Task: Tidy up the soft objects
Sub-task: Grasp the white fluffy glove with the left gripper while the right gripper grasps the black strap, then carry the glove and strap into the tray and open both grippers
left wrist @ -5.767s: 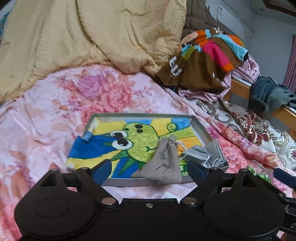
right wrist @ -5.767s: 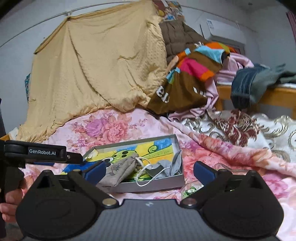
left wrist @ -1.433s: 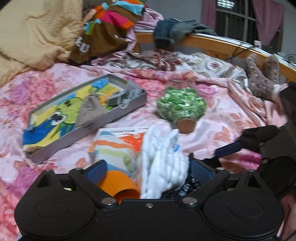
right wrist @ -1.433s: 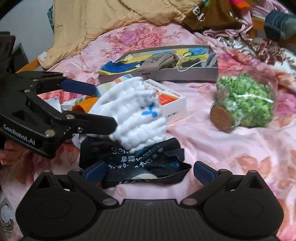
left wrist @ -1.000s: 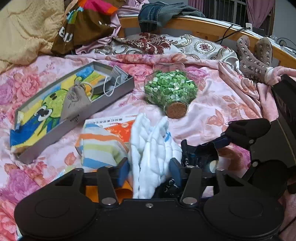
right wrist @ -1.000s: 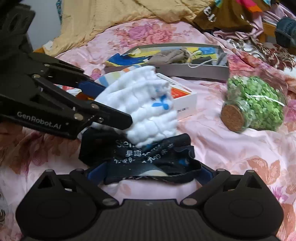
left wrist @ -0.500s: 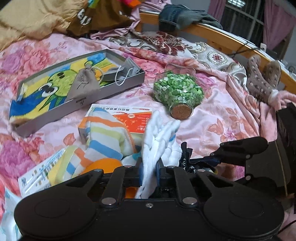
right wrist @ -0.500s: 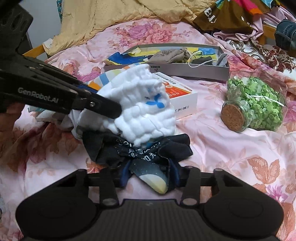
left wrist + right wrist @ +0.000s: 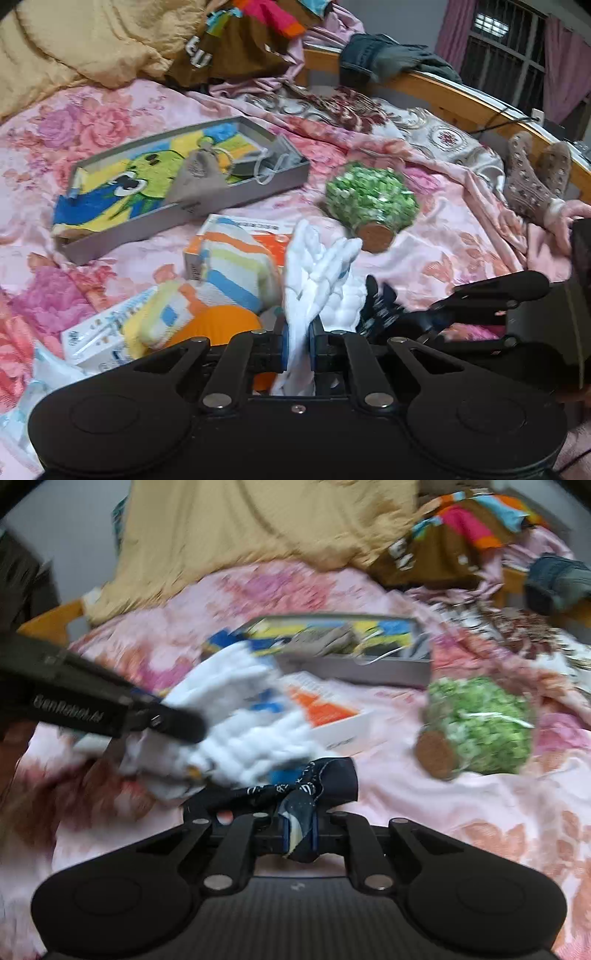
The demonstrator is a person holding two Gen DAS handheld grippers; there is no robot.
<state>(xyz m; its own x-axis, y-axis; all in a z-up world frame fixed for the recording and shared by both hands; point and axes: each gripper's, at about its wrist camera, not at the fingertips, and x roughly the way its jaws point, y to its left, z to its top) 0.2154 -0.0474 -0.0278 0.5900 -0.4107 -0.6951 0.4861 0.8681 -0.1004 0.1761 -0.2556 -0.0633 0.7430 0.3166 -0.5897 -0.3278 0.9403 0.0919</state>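
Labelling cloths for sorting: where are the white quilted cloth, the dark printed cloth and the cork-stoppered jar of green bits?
white quilted cloth [image 9: 321,273], left wrist view, upper folds.
dark printed cloth [image 9: 325,779], right wrist view, spread part.
cork-stoppered jar of green bits [image 9: 371,199], left wrist view, body.

On the side of the left gripper [image 9: 297,834] we make out "GenRobot.AI", smeared by blur; the brown garment [image 9: 236,51] carries large pale letters, cut off and unreadable to us; print on the orange-and-white box [image 9: 332,716] is too blurred to read
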